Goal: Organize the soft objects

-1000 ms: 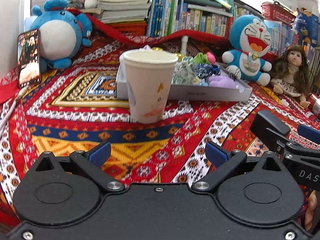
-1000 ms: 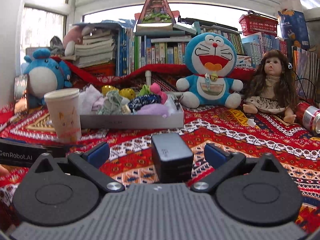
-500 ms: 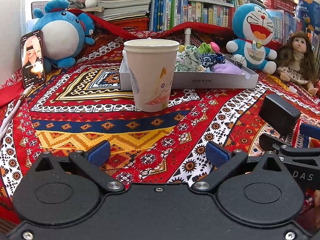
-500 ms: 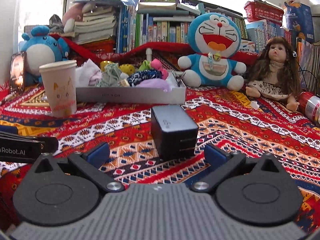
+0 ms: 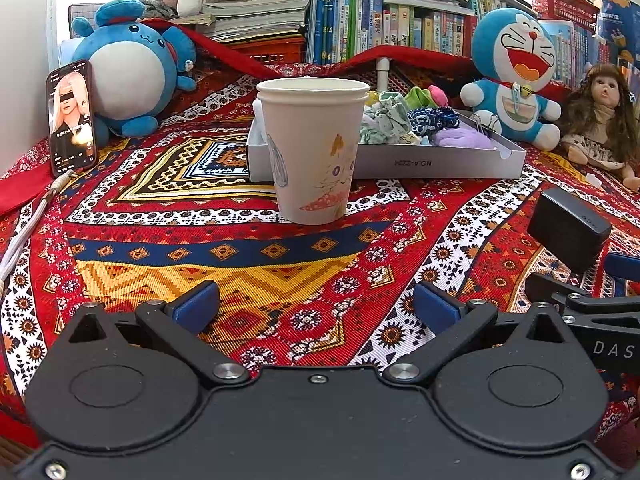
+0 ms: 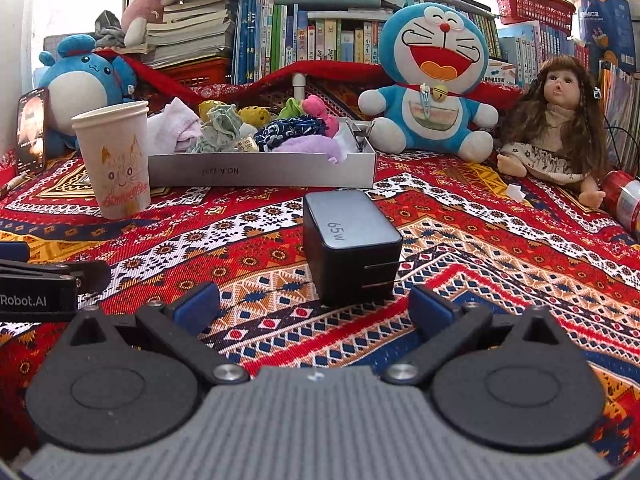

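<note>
Hovering low over a red patterned woven cloth [image 5: 224,240] that covers the desk, both of my grippers stand with their fingers spread wide and nothing between them. My left gripper [image 5: 316,306] faces a white paper cup printed with a cat face [image 5: 314,152], which stands upright on the cloth just in front of a shallow white cardboard tray [image 5: 440,164]. My right gripper [image 6: 314,304] points at a black boxy 65 W charger block [image 6: 350,248] resting on the cloth just ahead of its blue-padded fingers [image 6: 198,306], not touching them.

The soft things lie heaped inside the tray [image 6: 260,170]: a pale pink folded cloth [image 6: 176,128], a mint-green crumpled scrunchie [image 6: 222,128], a navy patterned scrunchie [image 6: 290,132], a lilac fuzzy piece [image 6: 306,146] and a pink plush bit [image 6: 318,108]. Behind the tray sit a round blue-and-white plush creature [image 5: 132,76] at the left, a blue-and-white cat-robot plush [image 6: 434,84] at the right, and beside that a long-haired doll in a cream dress [image 6: 560,120]. A smartphone with a lit screen [image 5: 71,116] leans against the round plush. Rows of books [image 6: 320,44] fill the shelf at the back.
</note>
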Demonstrator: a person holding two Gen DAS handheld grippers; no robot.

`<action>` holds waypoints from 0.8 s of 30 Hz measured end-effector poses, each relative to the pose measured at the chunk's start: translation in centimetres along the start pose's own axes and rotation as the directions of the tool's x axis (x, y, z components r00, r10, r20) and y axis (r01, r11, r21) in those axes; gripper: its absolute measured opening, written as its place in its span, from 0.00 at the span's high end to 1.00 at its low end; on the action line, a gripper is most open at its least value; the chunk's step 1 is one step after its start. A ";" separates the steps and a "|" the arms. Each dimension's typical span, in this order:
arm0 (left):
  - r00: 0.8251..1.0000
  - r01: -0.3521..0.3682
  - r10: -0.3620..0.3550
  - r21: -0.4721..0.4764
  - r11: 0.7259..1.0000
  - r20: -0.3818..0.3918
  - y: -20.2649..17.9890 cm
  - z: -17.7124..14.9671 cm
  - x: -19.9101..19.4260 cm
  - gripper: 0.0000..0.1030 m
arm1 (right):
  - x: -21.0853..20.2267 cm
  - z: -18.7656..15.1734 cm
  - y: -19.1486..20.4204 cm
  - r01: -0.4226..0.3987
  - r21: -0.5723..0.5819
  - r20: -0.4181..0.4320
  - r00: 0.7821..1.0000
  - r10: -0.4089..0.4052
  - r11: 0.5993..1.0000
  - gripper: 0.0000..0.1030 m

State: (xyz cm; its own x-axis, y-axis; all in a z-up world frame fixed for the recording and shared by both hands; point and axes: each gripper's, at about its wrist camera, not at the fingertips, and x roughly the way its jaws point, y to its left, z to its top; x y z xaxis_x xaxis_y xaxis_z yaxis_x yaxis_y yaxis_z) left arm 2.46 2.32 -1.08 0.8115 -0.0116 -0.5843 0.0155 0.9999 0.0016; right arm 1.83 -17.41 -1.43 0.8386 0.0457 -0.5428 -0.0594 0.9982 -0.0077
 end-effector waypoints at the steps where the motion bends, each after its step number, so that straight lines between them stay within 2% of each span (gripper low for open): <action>1: 1.000 0.000 0.000 0.001 1.000 0.000 0.0 0.0 0.0 0.00 | 0.0 0.0 0.0 0.000 0.000 -0.001 1.000 0.000 1.000 0.00; 24: 1.000 -0.002 0.002 0.005 1.000 0.004 -0.1 -0.1 0.0 0.00 | 0.2 0.1 -0.1 -0.007 -0.002 -0.014 1.000 0.007 1.000 0.00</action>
State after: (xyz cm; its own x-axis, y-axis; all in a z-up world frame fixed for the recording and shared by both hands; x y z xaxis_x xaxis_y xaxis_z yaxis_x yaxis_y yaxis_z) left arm 2.36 2.24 -1.16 0.8139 -0.0100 -0.5809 0.0171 0.9998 0.0068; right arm 2.06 -17.45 -1.44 0.8305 0.0521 -0.5546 -0.0664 0.9978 -0.0056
